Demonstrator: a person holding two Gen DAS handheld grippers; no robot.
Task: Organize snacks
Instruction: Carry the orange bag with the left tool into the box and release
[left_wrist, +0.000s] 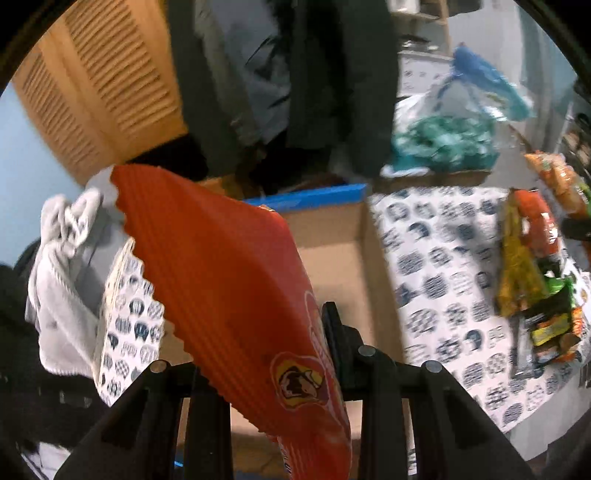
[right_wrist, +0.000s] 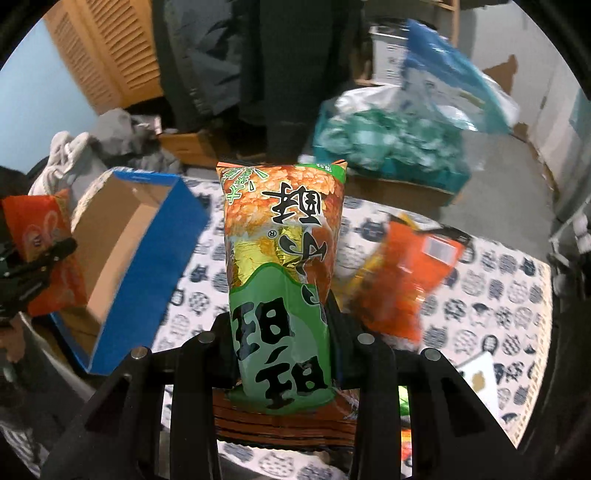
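Note:
My left gripper (left_wrist: 269, 354) is shut on an orange-red snack bag (left_wrist: 229, 280) and holds it above the open cardboard box (left_wrist: 332, 251) with blue outer walls. The same bag (right_wrist: 40, 236) and box (right_wrist: 147, 258) show at the left of the right wrist view. My right gripper (right_wrist: 280, 332) is shut on a green and orange snack bag (right_wrist: 284, 258) with large black characters, held upright above the patterned tablecloth (right_wrist: 498, 306). A pile of other snack packets (left_wrist: 535, 280) lies on the table at the right; an orange packet (right_wrist: 402, 277) lies just beyond my right gripper.
The table has a white cloth with dark blue cat prints (left_wrist: 443, 266). Behind it are a bin of teal items (right_wrist: 388, 147) with a blue plastic bag (right_wrist: 443, 74), hanging dark coats (left_wrist: 295, 74), a wooden louvred door (left_wrist: 103, 81) and grey-white clothes (left_wrist: 62, 266) at the left.

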